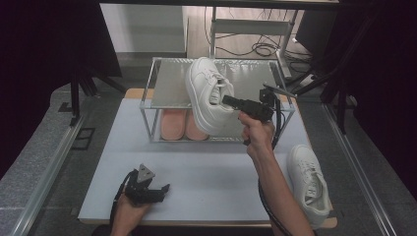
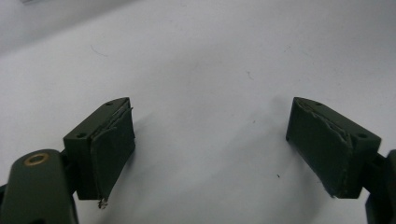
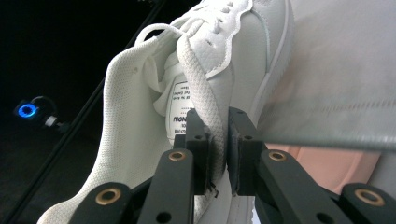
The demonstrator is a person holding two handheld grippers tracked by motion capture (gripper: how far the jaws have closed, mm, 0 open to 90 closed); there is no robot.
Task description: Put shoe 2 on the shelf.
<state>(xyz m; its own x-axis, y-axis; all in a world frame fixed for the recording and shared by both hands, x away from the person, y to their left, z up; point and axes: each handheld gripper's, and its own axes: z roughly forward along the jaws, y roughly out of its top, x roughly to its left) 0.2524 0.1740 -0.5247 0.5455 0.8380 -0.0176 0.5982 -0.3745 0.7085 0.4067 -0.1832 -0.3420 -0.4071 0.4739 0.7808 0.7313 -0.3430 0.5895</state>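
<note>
A white sneaker [image 1: 209, 96] hangs in the air in front of the metal shoe rack [image 1: 169, 81], tilted with its toe up over the top shelf. My right gripper [image 1: 231, 102] is shut on the sneaker's side wall at the collar; the right gripper view shows the white sneaker [image 3: 205, 60] pinched between the black pads of that gripper [image 3: 223, 154], its lace and tongue label visible. A second white sneaker [image 1: 309, 184] lies on the table's right front edge. My left gripper [image 1: 160, 189] rests on the table at the front left, and its jaws [image 2: 210, 149] stand wide open over bare white surface.
A pair of pink slippers [image 1: 179, 123] sits on the rack's lower shelf. The white table [image 1: 196, 167] ends at a wooden rim. Black frame legs and cables stand behind and to both sides of the rack.
</note>
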